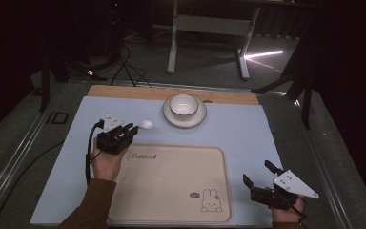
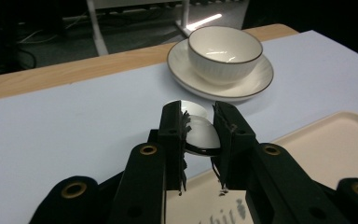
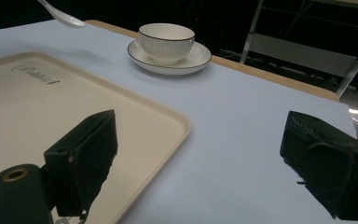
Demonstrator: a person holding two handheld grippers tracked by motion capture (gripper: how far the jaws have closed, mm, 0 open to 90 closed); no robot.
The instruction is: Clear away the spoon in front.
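The high view gave the whole layout: a pale blue mat (image 1: 267, 138) on the table, a beige tray (image 1: 171, 183) with a rabbit drawing at its near right corner, and a white bowl (image 1: 183, 106) sitting on a saucer (image 1: 167, 114) at the far edge of the mat. From there the white spoon (image 1: 145, 125) read as little more than a pale blob just ahead of the left gripper (image 1: 129, 130), between tray and saucer.

The left gripper view settled the grip. The two black jaws were pinched on the spoon (image 2: 199, 135), its white body clamped between the pads (image 2: 179, 133) with the far end poking out toward the saucer (image 2: 251, 84); the bowl (image 2: 224, 51) stood well beyond it, not touching. The tray's corner (image 2: 335, 140) showed at lower right.

The right gripper view showed the spoon (image 3: 63, 16) from the side, off the mat and apart from the bowl (image 3: 165, 39) (a faint shadow lay under it on the mat). Its own jaws stood spread wide, nothing between them, over the tray's right rim (image 3: 168, 116) and the mat.

Pose: left hand (image 1: 106, 160) came in from below, forearm sleeved in brown, gripper pointed toward the bowl over the tray's far left corner. Right gripper (image 1: 259, 176) sat low at the tray's near right, just off it, pointed up and left.
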